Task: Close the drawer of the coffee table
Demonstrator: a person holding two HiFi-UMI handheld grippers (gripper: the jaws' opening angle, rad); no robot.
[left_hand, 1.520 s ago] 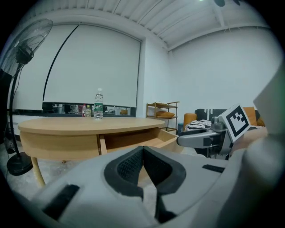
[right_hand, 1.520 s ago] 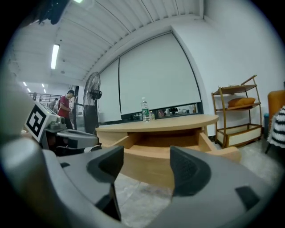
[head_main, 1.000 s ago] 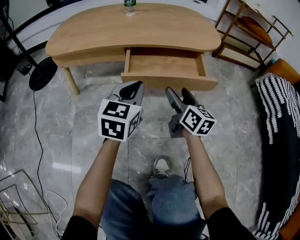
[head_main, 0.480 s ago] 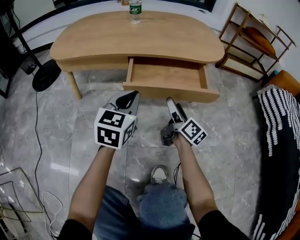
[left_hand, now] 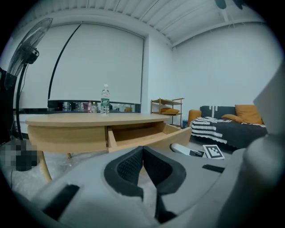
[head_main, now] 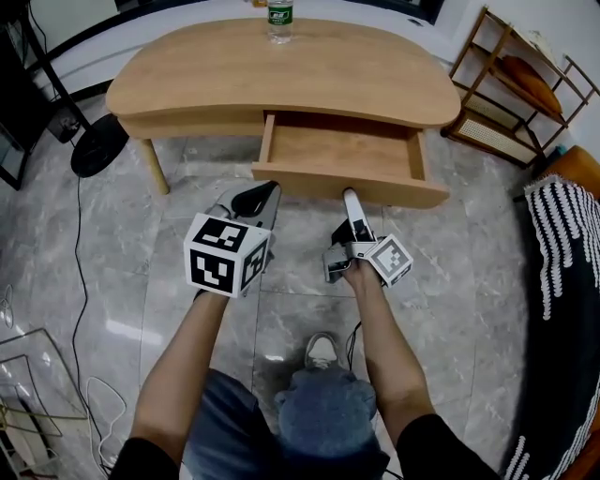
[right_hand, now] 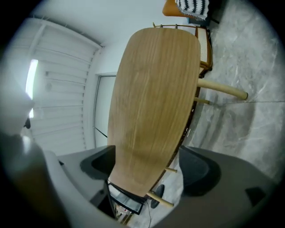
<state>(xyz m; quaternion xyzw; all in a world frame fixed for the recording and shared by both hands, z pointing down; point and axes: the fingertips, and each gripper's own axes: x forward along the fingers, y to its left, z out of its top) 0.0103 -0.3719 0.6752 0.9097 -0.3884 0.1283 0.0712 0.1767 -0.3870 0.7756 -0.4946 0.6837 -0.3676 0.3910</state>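
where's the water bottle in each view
head view: the water bottle is at the top edge, just left of centre, on the far side of the coffee table.
left gripper view: the water bottle stands upright left of centre, on the tabletop.
right gripper view: not in it.
shared landmark: the striped blanket, at the right edge, right of centre and the top edge in that order.

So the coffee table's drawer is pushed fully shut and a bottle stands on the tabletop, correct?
Not quite. The drawer is pulled out and stands open, not shut, as the head view shows. The rest holds: the bottle does stand on the top of the coffee table.
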